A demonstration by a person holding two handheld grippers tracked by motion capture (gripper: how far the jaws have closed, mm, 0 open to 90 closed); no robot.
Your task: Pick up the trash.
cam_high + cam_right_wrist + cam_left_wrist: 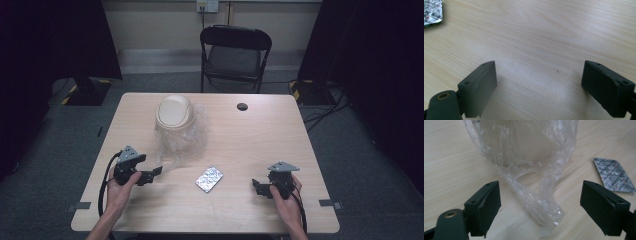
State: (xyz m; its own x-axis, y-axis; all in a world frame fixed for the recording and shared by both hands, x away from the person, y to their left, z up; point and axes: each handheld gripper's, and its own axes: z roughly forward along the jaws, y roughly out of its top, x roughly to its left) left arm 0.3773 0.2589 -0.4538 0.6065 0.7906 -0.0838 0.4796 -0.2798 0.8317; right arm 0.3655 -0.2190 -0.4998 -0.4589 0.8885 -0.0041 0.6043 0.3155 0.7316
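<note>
Dark flooring and black curtains are seen around a light wooden table (250,150), behind which a black folding chair (235,52) is placed against the wall. On the far left part of the tabletop a beige bin with a domed lid (174,112) is stood, and a clear plastic bag (182,137) is draped around and below it, its loose end trailing toward the near edge. In the left gripper view that crumpled tail (541,207) is seen lying on the wood between the two black jaws, which are spread wide and are not pressed on it. The left gripper (150,175) is held just beside the bag's near end. A silver blister pack (209,179) is laid flat near the middle of the table, between the two grippers and apart from both. The right gripper (259,186) is held over bare wood near the right front, its jaws also spread, with nothing between them. A small black disc (242,106) is set near the far edge.
</note>
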